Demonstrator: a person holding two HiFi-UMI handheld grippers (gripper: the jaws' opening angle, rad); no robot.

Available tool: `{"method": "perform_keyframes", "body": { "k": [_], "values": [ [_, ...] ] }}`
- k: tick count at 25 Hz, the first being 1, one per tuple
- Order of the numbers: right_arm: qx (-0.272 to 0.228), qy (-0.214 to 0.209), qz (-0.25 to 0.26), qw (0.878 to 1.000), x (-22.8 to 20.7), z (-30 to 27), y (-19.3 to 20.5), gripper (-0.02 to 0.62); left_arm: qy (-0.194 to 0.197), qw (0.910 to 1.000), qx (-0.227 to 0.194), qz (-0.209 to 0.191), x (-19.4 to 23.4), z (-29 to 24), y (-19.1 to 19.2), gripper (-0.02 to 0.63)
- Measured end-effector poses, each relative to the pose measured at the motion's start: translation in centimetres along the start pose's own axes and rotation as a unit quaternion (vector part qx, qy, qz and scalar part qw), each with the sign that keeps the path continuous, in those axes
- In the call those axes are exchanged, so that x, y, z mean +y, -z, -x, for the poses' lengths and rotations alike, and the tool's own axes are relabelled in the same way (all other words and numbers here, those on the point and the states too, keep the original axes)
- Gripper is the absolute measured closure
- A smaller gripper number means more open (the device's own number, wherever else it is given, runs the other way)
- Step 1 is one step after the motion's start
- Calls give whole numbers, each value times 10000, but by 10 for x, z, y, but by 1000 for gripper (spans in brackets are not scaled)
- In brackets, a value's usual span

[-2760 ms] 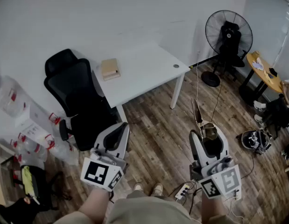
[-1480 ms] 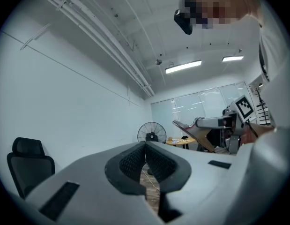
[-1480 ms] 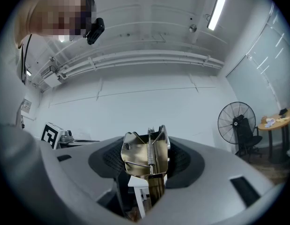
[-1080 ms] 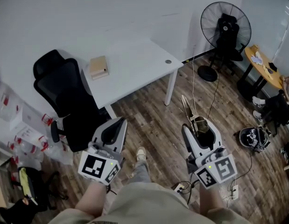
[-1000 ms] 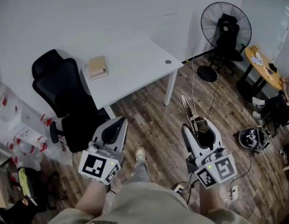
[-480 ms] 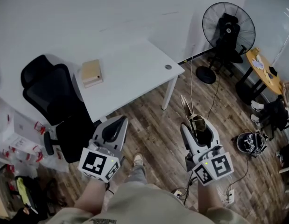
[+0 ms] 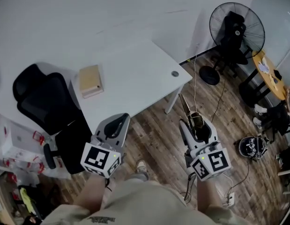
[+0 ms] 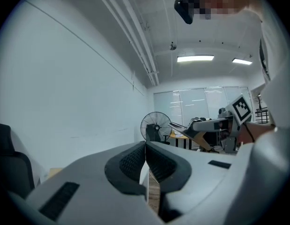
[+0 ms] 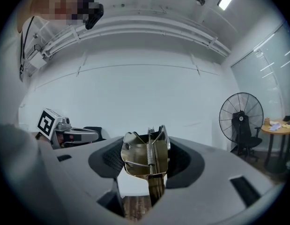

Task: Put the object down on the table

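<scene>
Head view, room: white worktop (image 7: 140, 69) at 12 o'clock of both grippers, mostly bare; tan box (image 7: 90, 80) near its 9 o'clock end; black chair (image 7: 39, 102) at 9 o'clock, fan (image 7: 237, 29) at 2 o'clock.
Head view, pose: left gripper (image 7: 119, 118) and right gripper (image 7: 197, 125) side by side, level, pointing to 12 o'clock.
Left gripper view: fingers (image 8: 130, 161) pressed together, nothing between.
Right gripper view: fingers (image 9: 106, 161) clamped on the brass spring clip (image 9: 147, 158), off the worktop.

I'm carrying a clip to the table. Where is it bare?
The table is bare across its middle, between the box and the round cap, and along the near edge: room for the clip. Only the box end is tight, with the chair beside it.
</scene>
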State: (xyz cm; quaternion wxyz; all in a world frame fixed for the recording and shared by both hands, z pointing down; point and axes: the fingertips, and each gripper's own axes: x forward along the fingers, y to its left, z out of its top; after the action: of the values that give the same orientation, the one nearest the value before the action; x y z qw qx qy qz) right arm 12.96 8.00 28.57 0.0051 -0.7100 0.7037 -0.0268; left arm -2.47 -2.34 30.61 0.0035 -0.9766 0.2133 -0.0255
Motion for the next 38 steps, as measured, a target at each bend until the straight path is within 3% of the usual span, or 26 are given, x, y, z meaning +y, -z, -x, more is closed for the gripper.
{"method": "perform_keyframes", "body": {
  "k": [7,22,31,38],
  "values": [
    [265,115,348,9990,-8,-71,14,357,30,10000,89,-1,51,-34,13,584],
    [840,75,853,9928,-53,-164,56,357,-271,9989,334,168,99,-88,39,584],
    [1203,-512,882,9875,-102,-259,88,356,-774,9941,708,286,143,-157,65,584],
    [1390,-1123,873,9800,-141,-351,108,356,-1344,9848,996,475,187,-215,79,584]
  ]
}}
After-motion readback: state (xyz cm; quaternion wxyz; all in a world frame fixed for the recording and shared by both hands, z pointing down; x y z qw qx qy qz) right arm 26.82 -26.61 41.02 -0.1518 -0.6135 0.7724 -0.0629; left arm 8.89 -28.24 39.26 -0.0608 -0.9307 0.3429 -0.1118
